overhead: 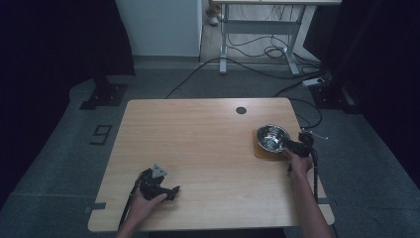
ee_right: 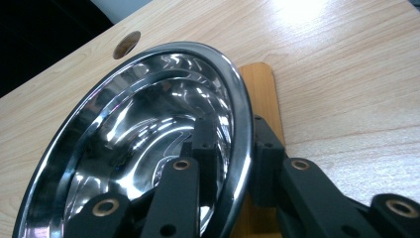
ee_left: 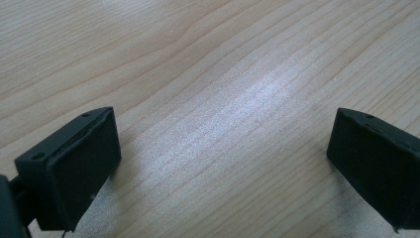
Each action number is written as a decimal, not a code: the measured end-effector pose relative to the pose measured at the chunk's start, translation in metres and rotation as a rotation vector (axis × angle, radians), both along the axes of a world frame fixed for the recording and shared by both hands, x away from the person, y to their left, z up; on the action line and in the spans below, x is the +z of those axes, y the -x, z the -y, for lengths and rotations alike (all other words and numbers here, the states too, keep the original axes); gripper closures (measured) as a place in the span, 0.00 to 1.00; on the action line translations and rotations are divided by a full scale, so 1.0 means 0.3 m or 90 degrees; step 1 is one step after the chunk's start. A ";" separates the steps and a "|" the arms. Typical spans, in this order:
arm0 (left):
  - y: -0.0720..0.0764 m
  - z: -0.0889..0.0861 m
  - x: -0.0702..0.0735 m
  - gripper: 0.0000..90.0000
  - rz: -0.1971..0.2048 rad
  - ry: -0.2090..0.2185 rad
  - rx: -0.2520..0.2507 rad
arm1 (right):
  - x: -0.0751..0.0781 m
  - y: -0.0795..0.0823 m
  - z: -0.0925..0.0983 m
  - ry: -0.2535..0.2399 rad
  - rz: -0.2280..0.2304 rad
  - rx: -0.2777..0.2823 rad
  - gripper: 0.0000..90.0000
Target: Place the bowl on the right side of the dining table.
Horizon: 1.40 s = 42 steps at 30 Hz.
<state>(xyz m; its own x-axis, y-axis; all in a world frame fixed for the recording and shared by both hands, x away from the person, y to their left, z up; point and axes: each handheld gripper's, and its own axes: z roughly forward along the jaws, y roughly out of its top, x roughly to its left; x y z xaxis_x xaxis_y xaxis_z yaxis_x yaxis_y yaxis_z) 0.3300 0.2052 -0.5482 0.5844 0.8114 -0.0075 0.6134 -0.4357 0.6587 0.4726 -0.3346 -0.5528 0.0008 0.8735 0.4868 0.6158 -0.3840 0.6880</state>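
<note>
Only one readable mark: a dark figure on the grey floor, reads "9" or "6" depending on which way it faces, can't tell which. It sits off the table's left edge, up and left of the left gripper, well apart from it, far across from the right gripper. No text, label or brand legible on the table top, the steel bowl, the wooden board under it, or the jaws in either gripper view.
</note>
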 end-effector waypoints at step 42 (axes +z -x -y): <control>0.002 -0.001 0.000 0.00 0.000 -0.001 -0.002 | 0.138 0.114 -0.076 0.118 0.085 0.041 0.30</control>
<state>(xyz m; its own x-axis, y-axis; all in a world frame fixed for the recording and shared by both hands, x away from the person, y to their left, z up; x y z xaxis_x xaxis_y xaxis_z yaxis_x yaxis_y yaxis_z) 0.3293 0.2054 -0.5481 0.5870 0.8095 -0.0068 0.6123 -0.4385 0.6579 0.4385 -0.3120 -0.5112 -0.1115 0.9442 0.3100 0.5334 -0.2064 0.8203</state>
